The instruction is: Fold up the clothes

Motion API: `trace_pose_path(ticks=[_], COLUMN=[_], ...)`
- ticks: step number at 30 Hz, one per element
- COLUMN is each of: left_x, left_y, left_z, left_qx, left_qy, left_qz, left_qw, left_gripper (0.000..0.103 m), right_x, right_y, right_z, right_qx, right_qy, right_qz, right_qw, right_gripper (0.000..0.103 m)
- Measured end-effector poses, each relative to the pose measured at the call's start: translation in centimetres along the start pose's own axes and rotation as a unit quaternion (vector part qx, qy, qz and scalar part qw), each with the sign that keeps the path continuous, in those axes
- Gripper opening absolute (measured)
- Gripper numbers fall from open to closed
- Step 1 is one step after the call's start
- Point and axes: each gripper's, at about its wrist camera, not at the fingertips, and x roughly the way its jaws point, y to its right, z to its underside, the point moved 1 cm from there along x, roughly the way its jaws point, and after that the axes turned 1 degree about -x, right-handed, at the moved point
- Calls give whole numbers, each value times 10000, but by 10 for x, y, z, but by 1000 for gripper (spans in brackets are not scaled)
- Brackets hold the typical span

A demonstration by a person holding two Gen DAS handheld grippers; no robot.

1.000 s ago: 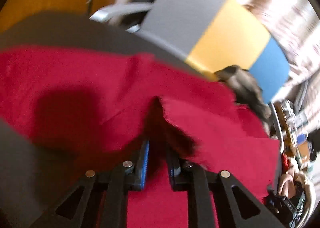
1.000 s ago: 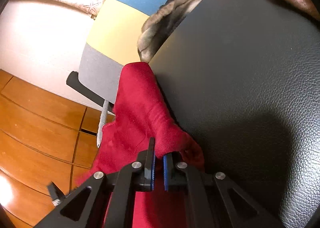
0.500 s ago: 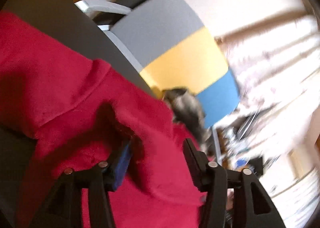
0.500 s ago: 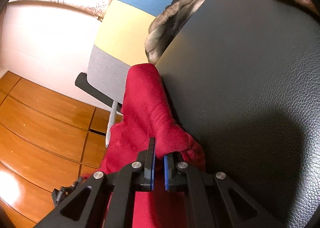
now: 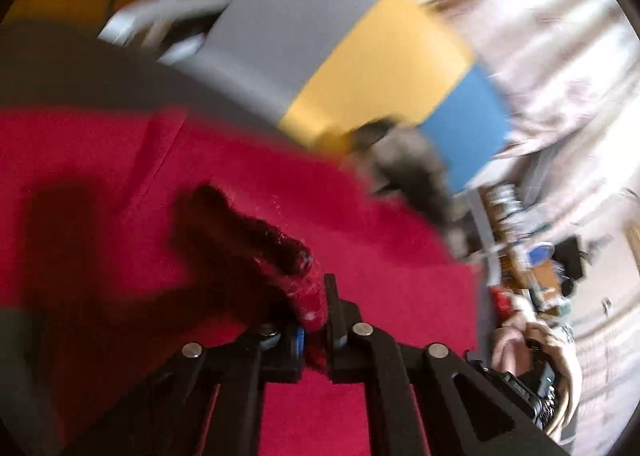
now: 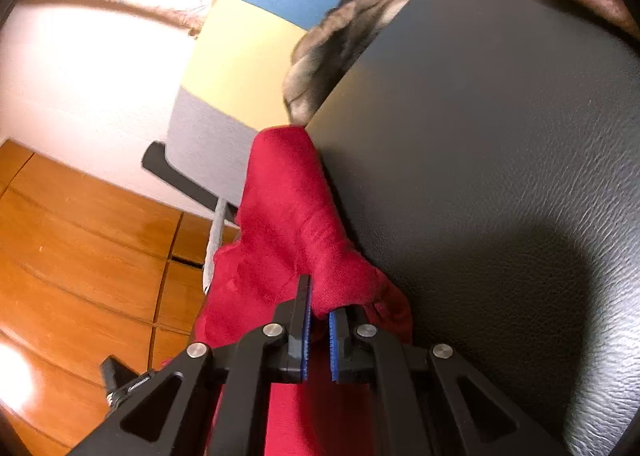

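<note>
Red garment (image 5: 360, 256) is pinched at two places at once: your left gripper (image 5: 316, 320) is clamped on a bunched ridge of the cloth, and your right gripper (image 6: 318, 320) is closed on another wad of it right at the edge of the dark surface (image 6: 500, 176). In the left wrist view most of the cloth lies spread flat across the surface with one crease running through it; in the right wrist view a strip of it spills over the edge and hangs toward the wooden floor (image 6: 80, 256). I judge you are mid-fold, holding two points of one side, though the blur in the left view hides which seam or corner you have. What comes next calls for both grips staying firm and moving together, keeping the held edge taut and level, so the hanging part clears the surface edge without dragging. Beyond the surface stands a chair (image 6: 248, 56) with grey, yellow and blue bands, with a furry grey-brown thing (image 6: 340, 44) against it
</note>
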Motion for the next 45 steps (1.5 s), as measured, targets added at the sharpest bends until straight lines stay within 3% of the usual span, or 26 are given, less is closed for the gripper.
trace_pose_path(ticks=[1, 4, 6, 7, 9, 12, 16, 20, 23, 25, 26, 27, 28, 30, 31, 34, 35, 40, 43, 45], left_x=[-6, 16, 30, 29, 23, 20, 10, -2, 6, 15, 16, 17, 19, 21, 24, 29, 27, -6, -40, -64], left_y=[3, -12, -25, -28, -33, -42, -51, -45, -46, -46, -46, -47, -46, -43, -42, -41, -42, -64, -95, -120], left_z=[1, 17, 29, 34, 41, 45, 47, 52, 51, 51, 51, 50, 50, 49, 49, 46, 45, 41, 33, 24], left_qx=[145, 327, 347, 328, 275, 30, -226, -7, -68, -135, -153, -163, -158, -139, -144, -228, -279, -808, -1272, -1585], left_qy=[133, -215, -403, -345, -125, -48, 89, 312, 235, 227, 228, 226, 224, 222, 218, 197, 177, 379, 693, 918], left_qz=[2, -647, -911, -817, -483, -77, 167, -94, -119, -66, -49, -47, -59, -88, -84, -25, -22, -244, -598, -791], left_qw=[9998, 9971, 9944, 9955, 9984, 10000, 9996, 9995, 9996, 9996, 9996, 9996, 9996, 9996, 9996, 9995, 9995, 9957, 9876, 9799], left_gripper=[6, 6, 8, 9, 16, 23, 25, 36, 40, 40, 40, 40, 40, 40, 40, 40, 40, 42, 43, 48], right_x=[-3, -8, 5, 4, -5, -33, -27, 37, 80, 100, 103, 104, 103, 98, 96, 88, 86, 73, 82, 94], right_y=[-2, -8, -7, -7, -7, -30, -81, -119, -115, -99, -82, -62, -51, -41, -46, -82, -95, -155, -183, -193], right_z=[-3, -9, -2, 1, 2, 4, -6, -3, -7, -18, -26, -37, -41, -41, -34, 5, 18, 82, 132, 155], right_qx=[12, -58, -381, -441, -435, -1214, -2513, -4005, -4347, -4176, -3837, -3382, -3153, -2986, -3116, -3895, -4149, -5362, -5713, -5855], right_qy=[46, 88, -344, -474, -592, -427, -406, -769, -1050, -1099, -1081, -1047, -985, -827, -771, -638, -593, -360, -886, -1106], right_qz=[13, 157, 634, 717, 674, 929, 1132, 1622, 2136, 2613, 2764, 2824, 2821, 2740, 2677, 2432, 2347, 1892, 1109, 816], right_qw=[10000, 9998, 9967, 9953, 9950, 9873, 9604, 8985, 8686, 8633, 8745, 8916, 9007, 9105, 9085, 8860, 8771, 8218, 8083, 7989], right_gripper=[7, 7, 10, 10, 25, 32, 32, 32, 31, 27, 29, 40, 50, 51, 51, 51, 46, 47, 47, 47])
